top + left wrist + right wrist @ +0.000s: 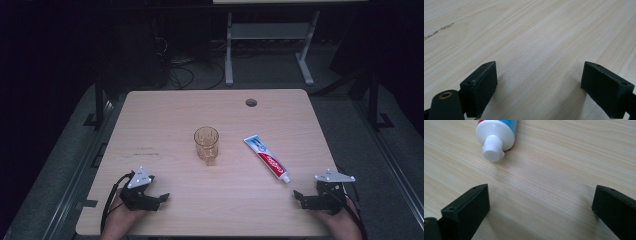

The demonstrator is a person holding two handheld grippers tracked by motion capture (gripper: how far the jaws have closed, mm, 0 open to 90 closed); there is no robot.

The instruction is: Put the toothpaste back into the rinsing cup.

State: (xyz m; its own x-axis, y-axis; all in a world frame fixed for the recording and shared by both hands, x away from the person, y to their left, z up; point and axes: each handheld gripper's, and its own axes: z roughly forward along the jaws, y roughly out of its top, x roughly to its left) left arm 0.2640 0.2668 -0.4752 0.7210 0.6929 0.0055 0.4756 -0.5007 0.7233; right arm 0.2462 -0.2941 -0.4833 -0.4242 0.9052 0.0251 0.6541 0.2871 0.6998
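- Looking down from the high view, a pale wooden worktop with rounded corners carries a clear amber-tinted drinking glass upright near its middle and a white, red and blue toothpaste tube lying flat to the right of the glass, well apart from it. The tube lies slantwise, its white cap towards the near right. A small round cable hole sits near the worktop's far edge.
- In the same view the left gripper rests near the worktop's front left edge, held by the person's left hand, its fingers pointing towards the middle of the worktop. The right gripper rests at the front right, held by the right hand, just below and right of the tube's cap, not touching it.
- In the left gripper view, the two black fingers stand wide apart over bare wood grain, with nothing between them.
- In the right gripper view, the black fingers are likewise spread wide and grip nothing. The tube's ribbed white screw cap lies ahead of them and to the left, near but clear of the finger on that side.
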